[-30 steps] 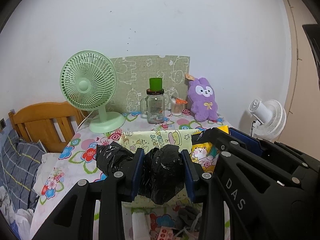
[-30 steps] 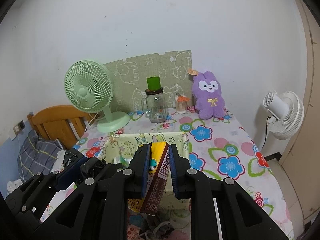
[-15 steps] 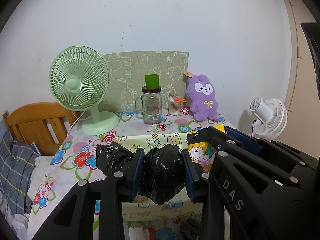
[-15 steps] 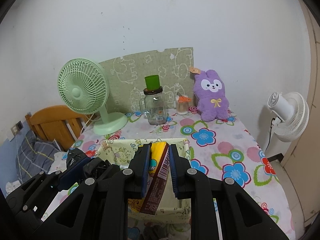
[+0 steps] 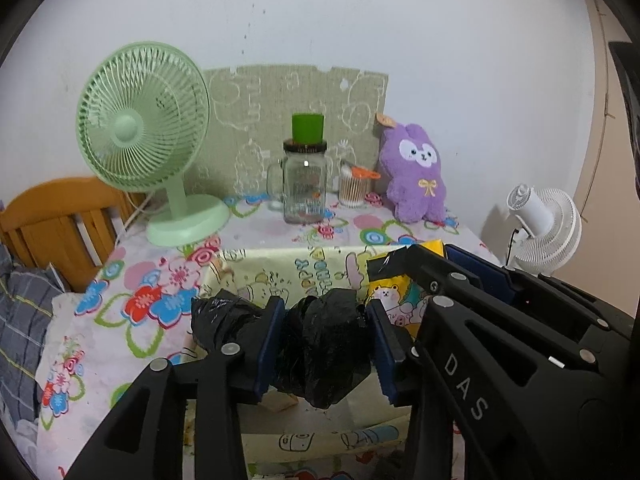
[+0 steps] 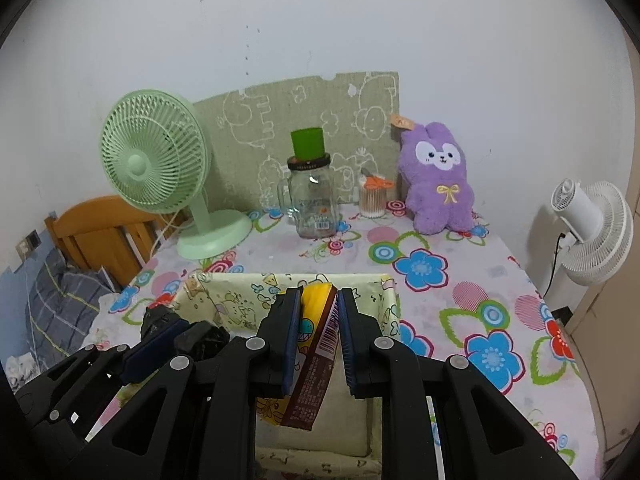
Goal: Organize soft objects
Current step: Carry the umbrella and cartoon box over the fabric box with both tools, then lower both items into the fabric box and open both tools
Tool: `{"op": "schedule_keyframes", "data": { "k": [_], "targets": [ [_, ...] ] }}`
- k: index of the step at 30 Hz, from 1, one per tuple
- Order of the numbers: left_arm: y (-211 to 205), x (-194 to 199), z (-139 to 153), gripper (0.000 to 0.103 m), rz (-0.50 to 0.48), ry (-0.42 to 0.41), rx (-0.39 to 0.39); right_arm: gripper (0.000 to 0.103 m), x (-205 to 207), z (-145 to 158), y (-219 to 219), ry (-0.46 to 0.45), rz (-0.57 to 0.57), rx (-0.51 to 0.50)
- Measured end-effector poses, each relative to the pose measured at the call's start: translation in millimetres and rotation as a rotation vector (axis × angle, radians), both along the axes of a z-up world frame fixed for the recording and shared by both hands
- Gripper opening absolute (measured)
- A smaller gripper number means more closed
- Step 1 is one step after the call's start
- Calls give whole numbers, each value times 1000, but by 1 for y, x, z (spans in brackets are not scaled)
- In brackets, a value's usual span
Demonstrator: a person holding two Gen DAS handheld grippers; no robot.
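Observation:
My left gripper [image 5: 325,312] is shut on a crumpled black plastic bag [image 5: 326,350] and holds it over the near edge of a pale yellow cartoon-print fabric basket [image 5: 280,270]. My right gripper [image 6: 318,300] is shut on a yellow and brown snack packet [image 6: 316,344] and holds it above the same basket [image 6: 240,292]. The right gripper [image 5: 412,264] also shows in the left wrist view, with the packet [image 5: 394,300] beside the bag. The left gripper [image 6: 176,328] shows at lower left in the right wrist view.
On the flowered tablecloth [image 6: 460,280] stand a green desk fan [image 6: 160,176], a glass jar with a green cup on top [image 6: 314,196], a cotton-swab pot [image 6: 374,196] and a purple plush rabbit [image 6: 438,184]. A white fan [image 6: 592,228] stands right; a wooden bed frame [image 6: 100,236] left.
Both grippers have moved forward and slightly up over the basket with their loads; the table's back objects look nearer. Both grips are unchanged.

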State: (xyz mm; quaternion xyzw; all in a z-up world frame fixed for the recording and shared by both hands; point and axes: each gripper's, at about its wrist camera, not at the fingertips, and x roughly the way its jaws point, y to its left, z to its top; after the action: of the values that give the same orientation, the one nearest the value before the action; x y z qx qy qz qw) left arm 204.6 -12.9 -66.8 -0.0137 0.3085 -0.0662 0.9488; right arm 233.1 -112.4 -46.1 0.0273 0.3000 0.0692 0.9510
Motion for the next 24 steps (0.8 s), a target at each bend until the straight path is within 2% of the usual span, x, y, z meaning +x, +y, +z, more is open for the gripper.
{"op": "schedule_keyframes", "data": {
  "k": [5,8,17,18,19,21,22,24],
  "targets": [
    [3,7,-7,66,5,40,-10,22,8,-7,2,9,14,11],
    [5,8,-8,74,21,47,-7,21,13,-11,5,25,43,30],
    [7,12,-12,75,40,64,12,25,22,-20,12,75,83,7],
    [7,12,-12,75,39,64,11,34,22,-20,12,79,85,1],
    [7,12,-12,75,35,64,9,53,22,-20,12,79,81,-3],
    [6,11,-11,77,28,61,8,78,17,-17,9,49,61,-4],
    [6,10,-10,80,27,58,8,82,15,-15,8,34,53,-5],
    [6,9,-9,84,28,57,7,83,12,-12,8,35,52,-20]
  ]
}}
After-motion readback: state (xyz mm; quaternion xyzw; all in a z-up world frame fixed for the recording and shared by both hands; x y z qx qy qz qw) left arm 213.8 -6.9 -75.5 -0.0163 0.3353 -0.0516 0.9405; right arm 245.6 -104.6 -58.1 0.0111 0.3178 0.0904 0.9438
